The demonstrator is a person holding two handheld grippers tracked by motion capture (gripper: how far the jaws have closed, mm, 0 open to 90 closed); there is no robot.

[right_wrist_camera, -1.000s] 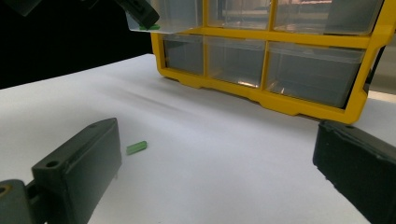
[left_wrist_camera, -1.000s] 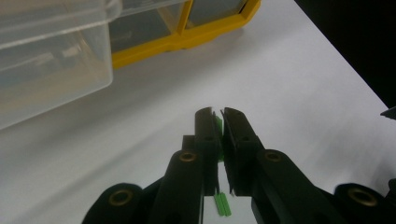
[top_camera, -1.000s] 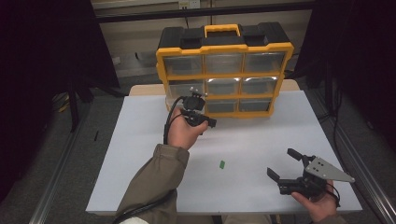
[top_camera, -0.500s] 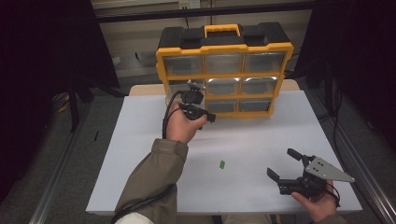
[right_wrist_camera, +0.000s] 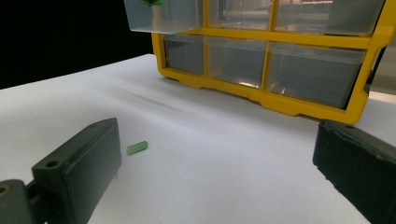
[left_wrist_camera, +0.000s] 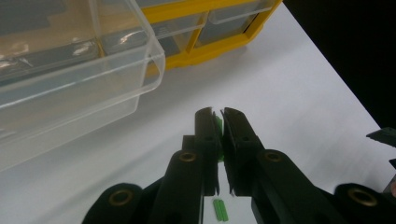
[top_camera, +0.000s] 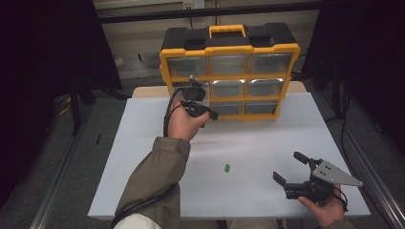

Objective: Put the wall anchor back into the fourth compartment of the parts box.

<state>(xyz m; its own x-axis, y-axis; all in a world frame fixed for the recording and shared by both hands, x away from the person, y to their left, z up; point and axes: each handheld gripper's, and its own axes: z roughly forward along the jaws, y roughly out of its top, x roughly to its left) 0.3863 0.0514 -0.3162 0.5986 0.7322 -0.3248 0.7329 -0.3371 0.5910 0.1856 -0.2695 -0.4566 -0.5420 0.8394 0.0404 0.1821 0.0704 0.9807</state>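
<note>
My left gripper is held up in front of the left column of the yellow and black drawer organizer. In the left gripper view its jaws are shut on a small green piece, just beside a clear drawer pulled out of the organizer. A second green piece lies on the white table, also seen below the left jaws and near my right gripper. The right gripper rests low at the front right, open with nothing between its fingers.
The organizer stands upright at the back of the white table, with several clear drawers. The pulled-out drawer has something green at its top edge. Dark floor and metal rails flank the table.
My left hand has shifted slightly up toward the organizer, still gripping the green piece. The right gripper has stayed put.
</note>
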